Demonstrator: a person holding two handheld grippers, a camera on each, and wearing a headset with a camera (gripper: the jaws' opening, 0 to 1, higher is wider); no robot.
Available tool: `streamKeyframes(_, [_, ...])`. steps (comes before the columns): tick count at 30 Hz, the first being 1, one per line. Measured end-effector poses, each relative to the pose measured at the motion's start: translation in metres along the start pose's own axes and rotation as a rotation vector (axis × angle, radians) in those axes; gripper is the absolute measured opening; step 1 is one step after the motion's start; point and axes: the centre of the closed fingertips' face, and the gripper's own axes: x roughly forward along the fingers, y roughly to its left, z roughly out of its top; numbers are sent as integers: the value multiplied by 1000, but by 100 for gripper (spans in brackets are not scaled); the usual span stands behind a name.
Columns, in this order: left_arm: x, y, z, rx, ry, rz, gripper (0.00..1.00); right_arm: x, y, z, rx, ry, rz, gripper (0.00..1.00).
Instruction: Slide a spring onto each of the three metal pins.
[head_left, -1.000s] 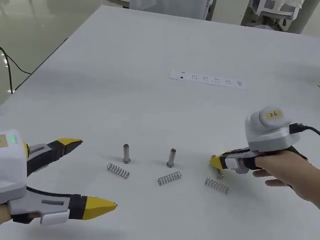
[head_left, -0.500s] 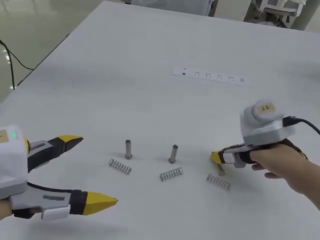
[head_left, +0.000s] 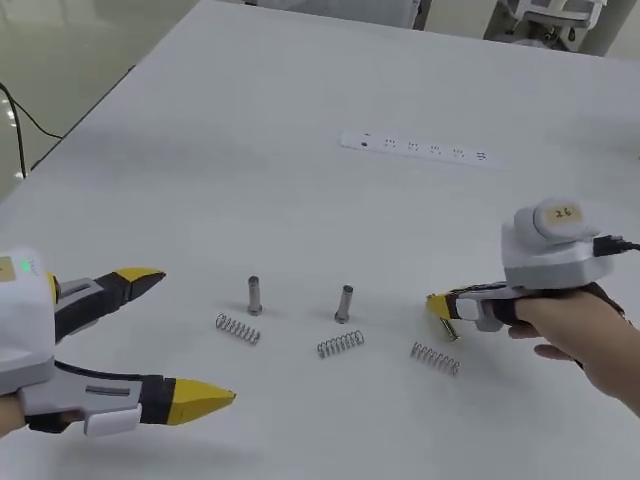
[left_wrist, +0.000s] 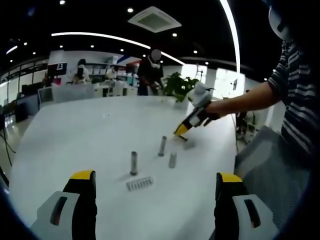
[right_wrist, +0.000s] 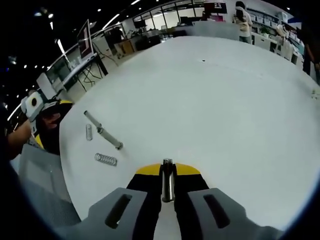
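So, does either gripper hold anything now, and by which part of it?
The right gripper clamps a metal pin along its shaft, one end showing at the jaw tips. The left gripper is open, holding nothing.

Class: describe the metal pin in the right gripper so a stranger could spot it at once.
On the white workbench, the left pin and middle pin stand upright. The third pin is clamped in the yellow-tipped right gripper, not standing free.

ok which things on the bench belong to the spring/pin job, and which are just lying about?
Job: left pin, middle pin, third pin clamped in the right gripper; left spring, middle spring, right spring.
Lying about: power strip, farther back on the table.
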Motion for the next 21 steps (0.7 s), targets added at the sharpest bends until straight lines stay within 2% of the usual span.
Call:
streamKeyframes(9, [2, -4, -1, 1, 2, -11, 96, -11, 4, 3, -19, -77, -8, 5])
streamKeyframes(13, [3, -2, 2, 12, 5, -13, 96, -13, 7, 4, -40, -98, -14, 5])
streamKeyframes(18, [3, 1, 6, 14, -7, -5, 96, -17, 5, 8, -58, -153, -20, 5])
streamKeyframes(21, [3, 0, 5, 16, -4, -7, 96, -19, 5, 6, -60, -160, -25, 5])
